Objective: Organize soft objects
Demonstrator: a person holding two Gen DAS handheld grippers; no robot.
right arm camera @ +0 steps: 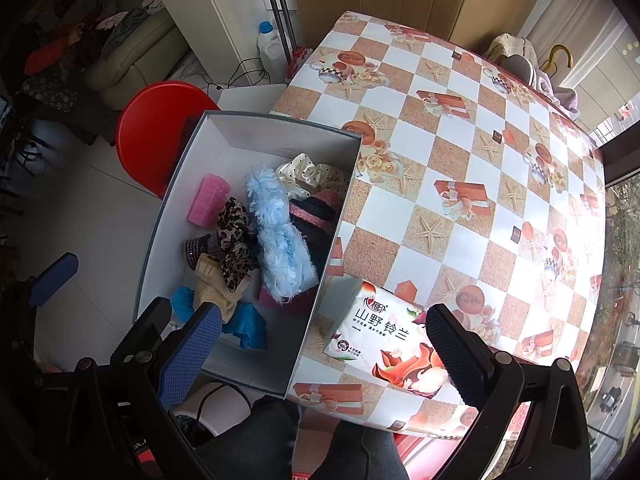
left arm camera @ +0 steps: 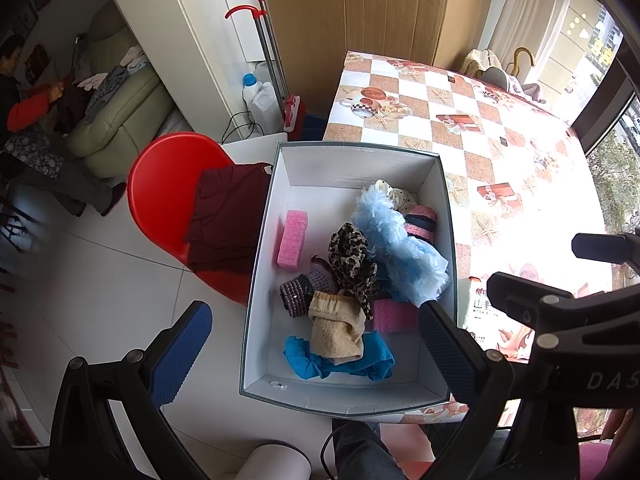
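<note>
A white cardboard box (left arm camera: 276, 240) (right arm camera: 172, 208) sits at the table's left edge, holding soft items: a fluffy light-blue duster (left arm camera: 396, 236) (right arm camera: 280, 240), a leopard scrunchie (left arm camera: 352, 260) (right arm camera: 234, 236), a beige sock (left arm camera: 338, 328), blue cloth (left arm camera: 340, 364) (right arm camera: 248, 328), and pink sponges (left arm camera: 293, 238) (right arm camera: 208, 200). A tissue pack (right arm camera: 384, 340) lies on the table right of the box. My left gripper (left arm camera: 316, 352) is open and empty above the box's near end. My right gripper (right arm camera: 324, 360) is open and empty above the tissue pack.
The checkered tablecloth (right arm camera: 480, 160) covers the table. A red chair (left arm camera: 168, 192) with a dark red garment (left arm camera: 228, 216) stands left of the box. A mop (left arm camera: 272, 52) and detergent bottles (left arm camera: 260, 96) stand by the wall. A person (left arm camera: 24, 92) sits at a sofa, far left.
</note>
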